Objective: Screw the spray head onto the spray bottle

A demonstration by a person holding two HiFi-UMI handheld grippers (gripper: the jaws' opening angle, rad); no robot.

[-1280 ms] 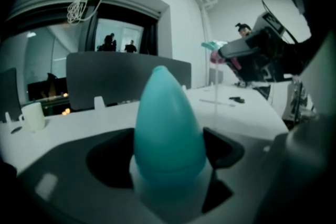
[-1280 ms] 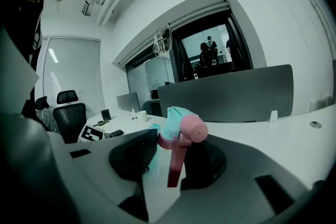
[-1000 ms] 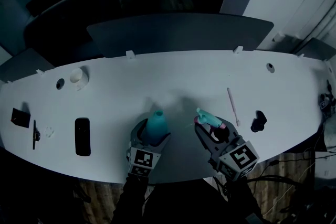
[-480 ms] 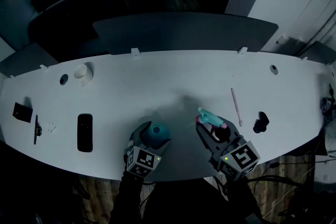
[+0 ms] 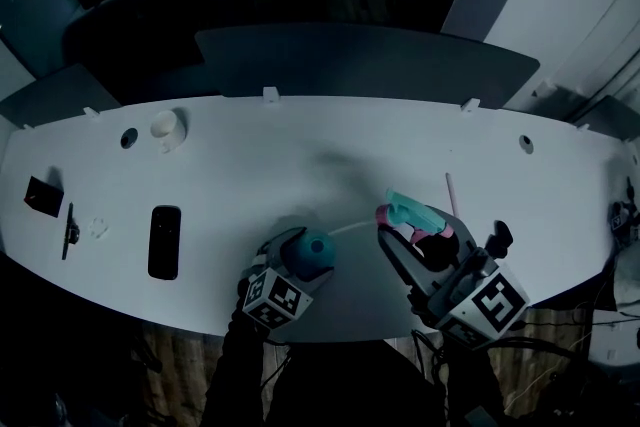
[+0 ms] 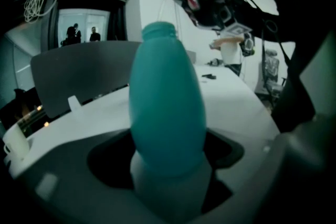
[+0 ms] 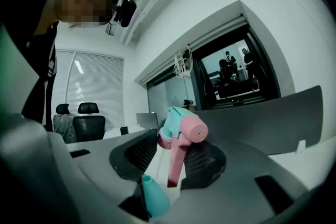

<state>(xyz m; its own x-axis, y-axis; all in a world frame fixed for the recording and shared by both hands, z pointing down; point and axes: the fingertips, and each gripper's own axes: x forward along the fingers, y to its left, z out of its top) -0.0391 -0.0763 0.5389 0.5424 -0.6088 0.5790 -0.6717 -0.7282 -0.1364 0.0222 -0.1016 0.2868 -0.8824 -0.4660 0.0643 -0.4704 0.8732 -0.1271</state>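
Spray head (image 5: 412, 213), clamped in right hand-held gripper (image 5: 408, 235), is raised since earlier; spray bottle (image 5: 308, 255), clamped in left hand-held gripper (image 5: 296, 260), is positioned below-left, mouth upward.

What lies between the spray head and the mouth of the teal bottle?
The head's thin white tube, running from the spray head toward the bottle over bare table. The head view shows it.

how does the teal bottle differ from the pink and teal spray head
The teal plastic bottle is one colour; the teal plastic spray head has a pink trigger. The bottle is smoothly rounded; the spray head is angular. The left hand-held gripper holds the bottle, the right hand-held gripper the spray head. Both show teal.
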